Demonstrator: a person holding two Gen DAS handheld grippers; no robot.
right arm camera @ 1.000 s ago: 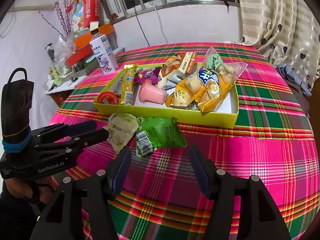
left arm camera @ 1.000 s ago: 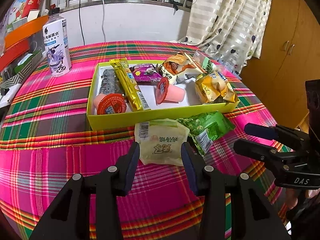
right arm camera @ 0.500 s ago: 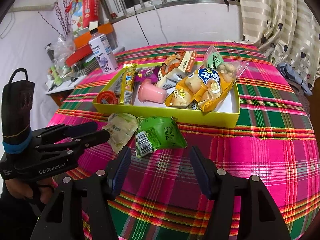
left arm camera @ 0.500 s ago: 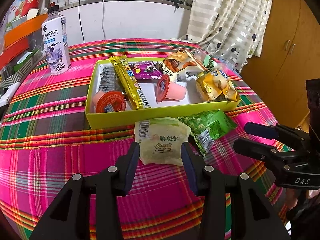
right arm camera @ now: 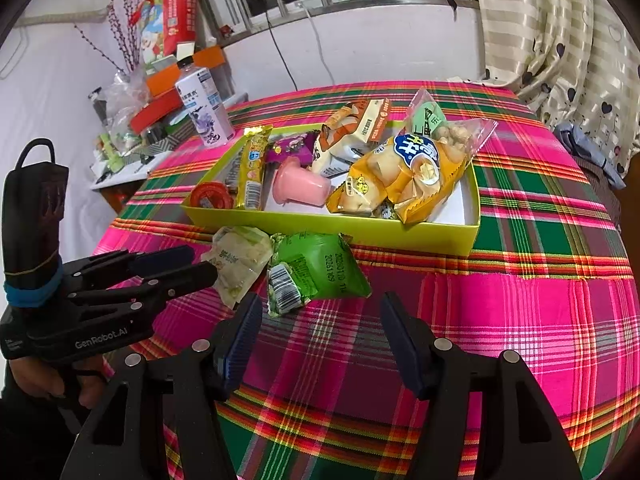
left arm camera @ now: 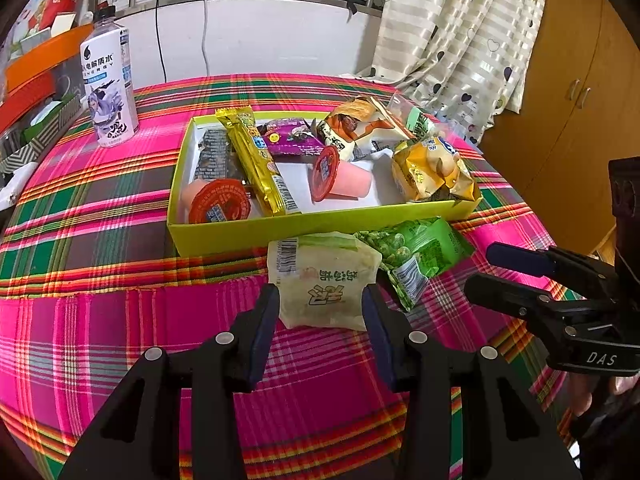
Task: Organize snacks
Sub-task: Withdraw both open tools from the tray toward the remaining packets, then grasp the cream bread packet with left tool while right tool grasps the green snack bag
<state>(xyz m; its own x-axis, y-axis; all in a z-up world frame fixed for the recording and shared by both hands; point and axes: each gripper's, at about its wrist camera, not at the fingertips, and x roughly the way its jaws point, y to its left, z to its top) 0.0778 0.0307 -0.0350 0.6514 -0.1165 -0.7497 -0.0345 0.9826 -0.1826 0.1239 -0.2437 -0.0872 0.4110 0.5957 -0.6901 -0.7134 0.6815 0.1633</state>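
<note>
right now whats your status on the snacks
Both claws open, left claw straddling pale snack packet. Green pea packet beside it, outside yellow box. Nothing blocking.

Home: heart-print curtains [left arm camera: 460, 40], plaid tablecloth [left arm camera: 100, 208]

Left gripper [left arm camera: 320, 312]: matte black plastic frame, two fingers faced with dark blue ribbed pads [left arm camera: 264, 328], silver round screws along each finger. White "GenRobot.AI" lettering on its side in the right wrist view; blue band around the black upright handle. Right gripper [right arm camera: 320, 332]: same black build, blue pads, silver screws; white "DAS" marking. Bare skin shows at both hands.
</note>
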